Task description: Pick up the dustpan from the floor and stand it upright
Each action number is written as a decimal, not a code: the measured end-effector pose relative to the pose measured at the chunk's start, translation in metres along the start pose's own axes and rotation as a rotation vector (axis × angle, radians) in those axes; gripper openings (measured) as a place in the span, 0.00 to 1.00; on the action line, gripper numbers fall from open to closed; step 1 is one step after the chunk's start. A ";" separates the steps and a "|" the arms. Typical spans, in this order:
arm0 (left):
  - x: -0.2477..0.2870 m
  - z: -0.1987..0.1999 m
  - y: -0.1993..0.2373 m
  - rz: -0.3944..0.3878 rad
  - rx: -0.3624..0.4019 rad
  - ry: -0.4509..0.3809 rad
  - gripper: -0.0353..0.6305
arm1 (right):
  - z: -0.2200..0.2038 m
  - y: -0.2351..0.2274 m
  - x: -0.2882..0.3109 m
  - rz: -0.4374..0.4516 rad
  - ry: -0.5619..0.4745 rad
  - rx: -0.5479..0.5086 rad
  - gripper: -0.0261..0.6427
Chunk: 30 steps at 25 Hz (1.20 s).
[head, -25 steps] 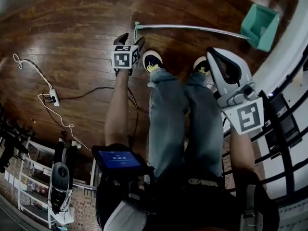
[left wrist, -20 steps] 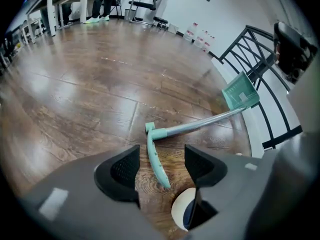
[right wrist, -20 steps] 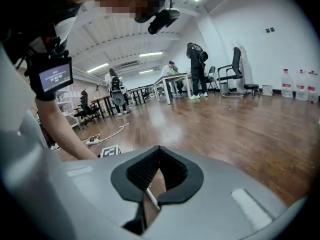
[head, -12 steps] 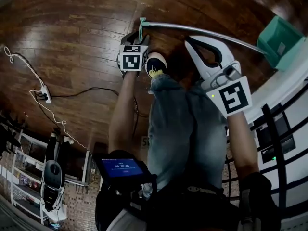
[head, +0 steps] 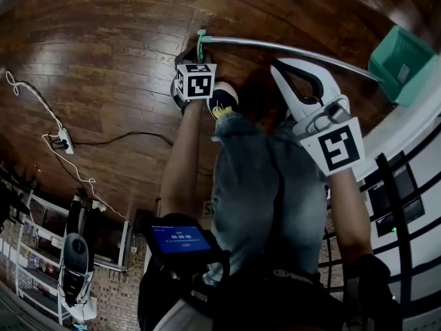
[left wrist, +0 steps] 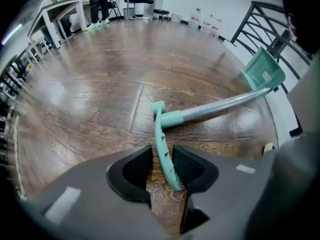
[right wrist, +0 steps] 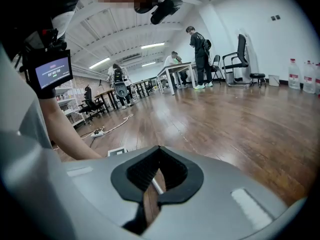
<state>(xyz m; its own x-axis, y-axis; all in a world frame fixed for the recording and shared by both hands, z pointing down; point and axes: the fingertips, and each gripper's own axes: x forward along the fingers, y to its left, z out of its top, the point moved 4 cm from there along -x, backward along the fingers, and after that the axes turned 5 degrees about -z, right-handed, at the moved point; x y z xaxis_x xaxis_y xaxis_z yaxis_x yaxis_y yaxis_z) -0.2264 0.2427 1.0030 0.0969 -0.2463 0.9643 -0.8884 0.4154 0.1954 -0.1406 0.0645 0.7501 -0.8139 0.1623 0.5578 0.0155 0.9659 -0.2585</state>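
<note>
The dustpan (head: 398,54) is lying flat on the wooden floor (head: 96,61). In the head view its teal pan is sitting toward 2 o'clock, and its metal pole (head: 289,45) is running across to the teal grip (left wrist: 161,134) near 12 o'clock. The left tongs (left wrist: 161,159) are pointing steeply down and closing around that grip, with a gap still showing beside one pad. The right tongs (head: 284,69) are hovering near the pole at 1 o'clock, tips together and gripping nothing.

Glossy wood floor (head: 103,61), plastic dustpan (head: 403,61)
</note>
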 end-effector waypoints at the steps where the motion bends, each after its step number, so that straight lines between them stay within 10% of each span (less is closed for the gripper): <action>1: 0.001 -0.001 -0.001 0.012 -0.002 0.002 0.27 | 0.000 0.000 -0.001 -0.001 0.001 0.000 0.04; 6: -0.021 0.009 0.001 0.035 -0.132 -0.090 0.19 | 0.003 -0.003 -0.009 -0.004 0.023 -0.004 0.04; 14: -0.198 0.108 -0.030 0.036 -0.054 -0.350 0.19 | 0.097 0.006 -0.073 -0.067 -0.084 0.067 0.04; 23: -0.393 0.208 -0.176 0.053 0.321 -0.452 0.22 | 0.241 0.007 -0.235 -0.195 -0.228 0.034 0.04; 30: -0.452 0.234 -0.340 -0.041 0.602 -0.518 0.25 | 0.245 -0.010 -0.368 -0.360 -0.264 0.083 0.04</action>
<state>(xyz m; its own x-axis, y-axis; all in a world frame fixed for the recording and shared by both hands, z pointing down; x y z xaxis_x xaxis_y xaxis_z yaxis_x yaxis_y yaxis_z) -0.0730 0.0077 0.4584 0.0455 -0.6889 0.7235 -0.9928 -0.1114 -0.0437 0.0166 -0.0542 0.3541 -0.8793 -0.2483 0.4064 -0.3334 0.9303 -0.1530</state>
